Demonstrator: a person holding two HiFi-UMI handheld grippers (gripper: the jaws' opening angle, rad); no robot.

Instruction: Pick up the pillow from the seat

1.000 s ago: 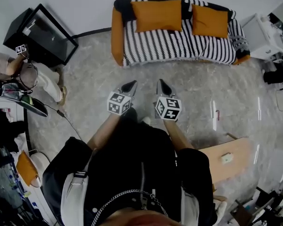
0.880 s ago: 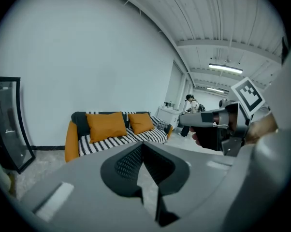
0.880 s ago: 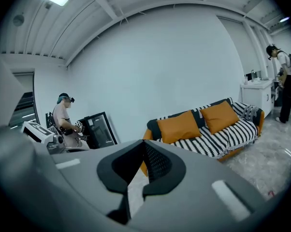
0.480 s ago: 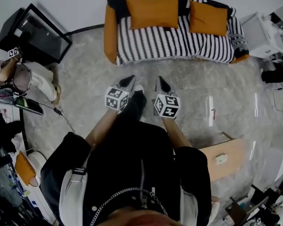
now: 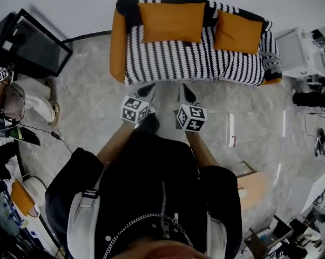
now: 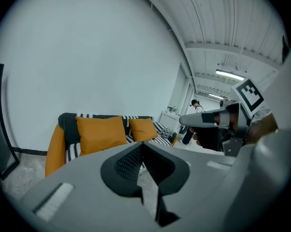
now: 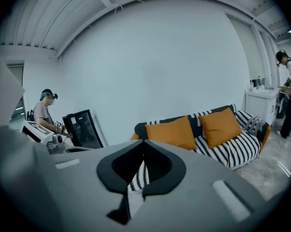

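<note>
Two orange pillows lean on the back of a black-and-white striped sofa (image 5: 195, 63) with orange arms. The larger pillow (image 5: 171, 22) is on the left and the smaller pillow (image 5: 237, 32) on the right. My left gripper (image 5: 149, 89) and right gripper (image 5: 185, 90) are side by side just short of the sofa's front edge, both shut and empty. In the left gripper view the larger pillow (image 6: 101, 134) lies left of the shut jaw tips (image 6: 141, 144). The right gripper view has the larger pillow (image 7: 172, 132) just above its shut tips (image 7: 144, 141).
A black-framed screen (image 5: 30, 42) stands on the floor at the far left, with a seated person (image 5: 11, 93) beside it. A white cabinet (image 5: 300, 53) stands right of the sofa, where another person (image 7: 288, 91) stands. A wooden board (image 5: 251, 188) lies at my right.
The sofa has come closer to both grippers as I moved toward it. Both grippers stay shut and side by side.
</note>
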